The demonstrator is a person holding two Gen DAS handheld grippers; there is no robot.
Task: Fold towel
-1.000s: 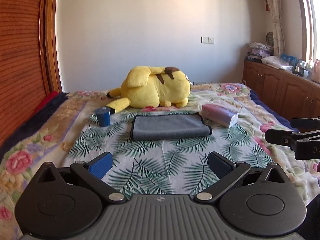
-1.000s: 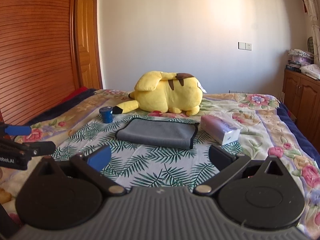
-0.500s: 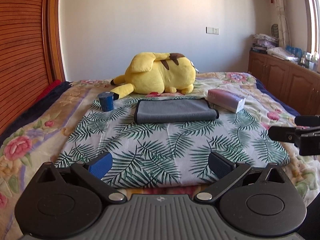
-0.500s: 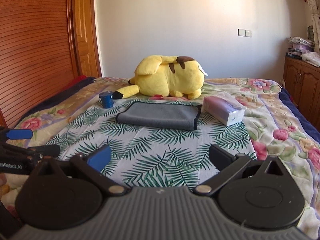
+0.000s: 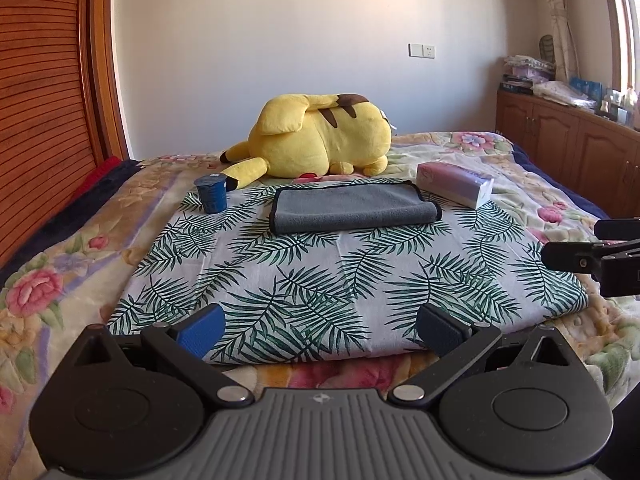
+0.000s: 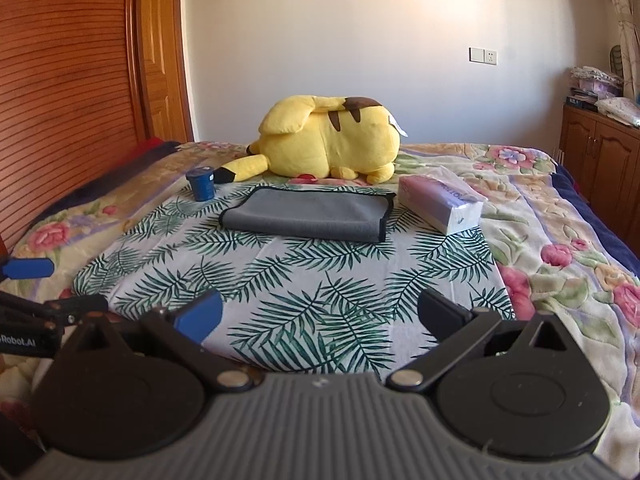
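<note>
Towel (image 5: 352, 208), grey with dark edging, lies folded on the far half of a palm-print cloth (image 5: 320, 280) spread over a floral bed; how many layers it holds cannot be told. Nearest, the left gripper (image 5: 320, 330) and right gripper (image 6: 320, 314) hover at the cloth's near edge, jaws wide and empty. Beyond sit a blue cup (image 5: 212, 194), a tissue pack (image 5: 454, 188) and a yellow plush toy (image 5: 320, 136).
</note>
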